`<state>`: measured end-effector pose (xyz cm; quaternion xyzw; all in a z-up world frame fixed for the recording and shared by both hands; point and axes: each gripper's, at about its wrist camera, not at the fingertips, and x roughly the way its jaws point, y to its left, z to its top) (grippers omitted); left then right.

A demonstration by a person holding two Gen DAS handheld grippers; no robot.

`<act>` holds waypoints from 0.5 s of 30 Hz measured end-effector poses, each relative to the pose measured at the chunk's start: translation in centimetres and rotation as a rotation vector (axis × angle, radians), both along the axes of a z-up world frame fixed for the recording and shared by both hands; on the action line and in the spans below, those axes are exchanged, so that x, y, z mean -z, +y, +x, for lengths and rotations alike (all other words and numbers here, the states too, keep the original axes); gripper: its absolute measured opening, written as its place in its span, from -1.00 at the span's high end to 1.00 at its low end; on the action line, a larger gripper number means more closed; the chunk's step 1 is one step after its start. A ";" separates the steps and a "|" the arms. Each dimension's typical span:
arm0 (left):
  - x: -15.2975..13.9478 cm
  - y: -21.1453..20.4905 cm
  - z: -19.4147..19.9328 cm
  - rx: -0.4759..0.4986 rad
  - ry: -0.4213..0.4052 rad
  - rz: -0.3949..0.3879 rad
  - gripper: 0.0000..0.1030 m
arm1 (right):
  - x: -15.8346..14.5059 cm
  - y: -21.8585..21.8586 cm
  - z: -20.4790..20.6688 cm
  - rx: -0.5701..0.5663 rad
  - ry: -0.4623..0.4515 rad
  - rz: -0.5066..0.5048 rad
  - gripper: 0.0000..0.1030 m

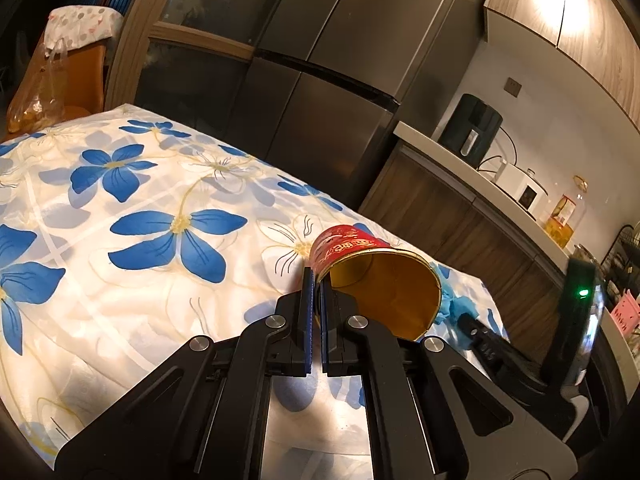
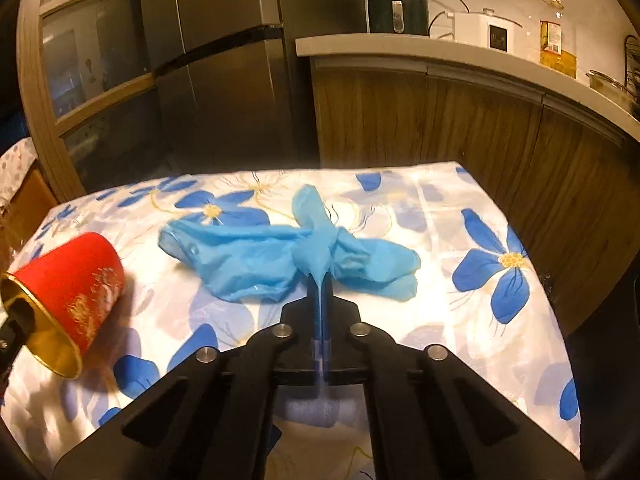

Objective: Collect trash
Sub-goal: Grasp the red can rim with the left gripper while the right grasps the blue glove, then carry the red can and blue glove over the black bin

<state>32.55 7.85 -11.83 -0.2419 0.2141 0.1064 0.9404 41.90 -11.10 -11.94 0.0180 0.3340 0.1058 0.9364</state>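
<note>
My left gripper is shut on the rim of a red paper cup with a gold inside, holding it tilted on its side over the flowered tablecloth. The same cup shows at the left of the right wrist view. My right gripper is shut on a crumpled blue disposable glove, whose loose ends spread left and right over the cloth. A bit of the blue glove and the right gripper's body show behind the cup in the left wrist view.
A steel fridge stands behind the table. A wooden counter on the right carries a black air fryer, a white cooker and an oil bottle. An orange chair with a plastic bag stands at far left.
</note>
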 end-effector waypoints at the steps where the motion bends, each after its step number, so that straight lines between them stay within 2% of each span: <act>1: 0.0 0.0 0.0 0.001 0.000 0.002 0.97 | -0.4 -0.1 -0.4 -0.003 -0.021 0.007 0.98; 9: -0.3 -0.1 -0.2 0.010 -0.010 -0.001 0.97 | -4.6 -2.3 -3.9 -0.005 -0.161 0.072 0.99; 15: -2.4 -1.6 -1.1 0.050 -0.046 0.022 0.97 | -8.4 -5.1 -7.7 -0.006 -0.262 0.112 0.99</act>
